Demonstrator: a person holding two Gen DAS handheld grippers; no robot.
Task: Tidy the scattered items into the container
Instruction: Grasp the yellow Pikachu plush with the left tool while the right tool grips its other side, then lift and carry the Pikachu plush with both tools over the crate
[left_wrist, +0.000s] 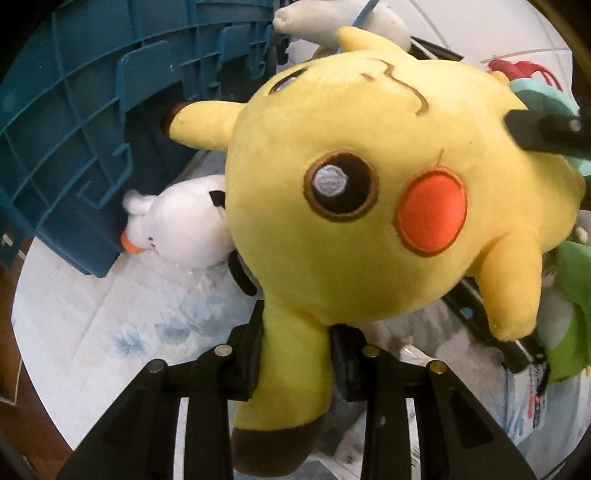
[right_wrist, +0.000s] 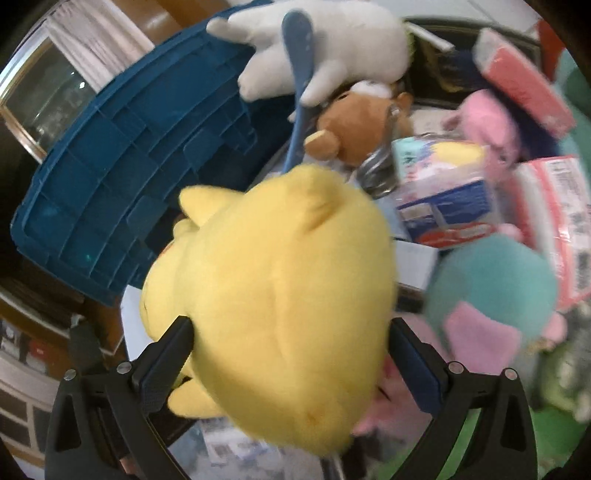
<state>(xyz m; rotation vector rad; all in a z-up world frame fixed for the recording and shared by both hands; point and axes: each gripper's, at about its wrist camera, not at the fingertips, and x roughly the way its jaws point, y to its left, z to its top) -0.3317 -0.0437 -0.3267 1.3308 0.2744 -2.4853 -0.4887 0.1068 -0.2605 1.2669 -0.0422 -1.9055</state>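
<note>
Yellow plush held by both grippers at once, lifted clear of the white cloth and poised just beside the blue crate. Left gripper: jaws narrowed onto one brown-tipped ear, which runs straight back between the fingers, so that the round head hangs forward of the tips with its face turned to the lens. Right gripper: jaws spread wide around the plush's back, one finger pressed into each flank; outline blurred in this view. Long axis of the plush: roughly along the left fingers, ear to body, and across the right pair. Crate seen from outside, ribbed wall only, to the left of the plush and beyond it in both views; opening not shown, so height of rim relative to the toy cannot be judged. Likely next requirement: carriage leftward and over the wall, with both grips kept. White duck lying against the crate's foot; brown bear, boxes and teal plush scattered to the right, none yet stowed
</note>
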